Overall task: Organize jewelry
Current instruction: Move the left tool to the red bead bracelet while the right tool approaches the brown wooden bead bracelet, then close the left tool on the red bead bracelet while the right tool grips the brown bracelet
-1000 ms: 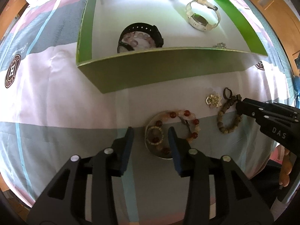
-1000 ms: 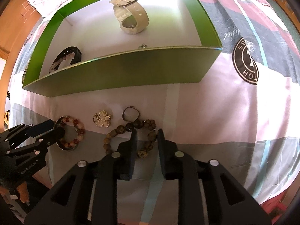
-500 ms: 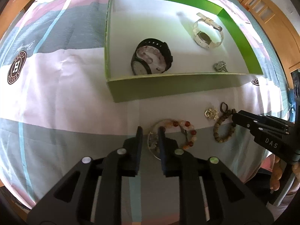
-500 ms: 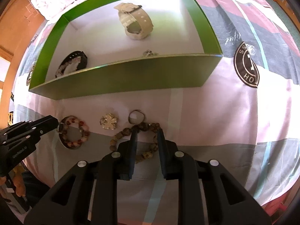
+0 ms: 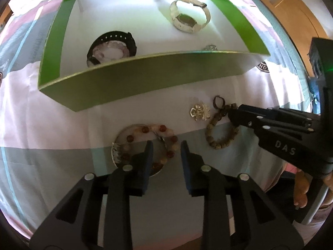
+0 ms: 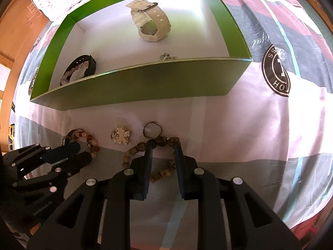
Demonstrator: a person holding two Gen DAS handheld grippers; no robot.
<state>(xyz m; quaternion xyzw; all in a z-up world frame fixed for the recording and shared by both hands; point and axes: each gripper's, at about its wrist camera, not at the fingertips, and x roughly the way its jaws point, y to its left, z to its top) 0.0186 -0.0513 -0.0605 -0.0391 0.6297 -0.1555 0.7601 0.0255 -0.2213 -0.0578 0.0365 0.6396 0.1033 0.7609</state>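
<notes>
The left gripper (image 5: 166, 145) pointed down at a patterned bedsheet (image 5: 52, 129), its jaws a little apart after just widening again. Between and under them lay a bracelet of red and pale beads (image 5: 164, 131) on a thin silver bangle (image 5: 116, 145); the pads did not press on either. To its right lay a small gold flower brooch (image 5: 199, 112), then a dark ring (image 5: 218, 102), then a bracelet of mottled brown beads (image 5: 220, 137).

The right gripper (image 6: 162, 148) stood over that brown bracelet (image 6: 166, 170) with its jaws narrowly apart. The beads passed between the fingertips, but whether they were pinched could not be told.

Beyond the loose pieces, the tall near wall of a green box (image 5: 145, 79) stood between both grippers and the white floor inside. In the box lay a cream watch (image 5: 188, 19) at the back, a black watch (image 5: 112, 41) with a pale pink bead bracelet (image 5: 108, 51) inside its strap, and a small silver piece (image 5: 210, 47) half hidden behind the wall.
</notes>
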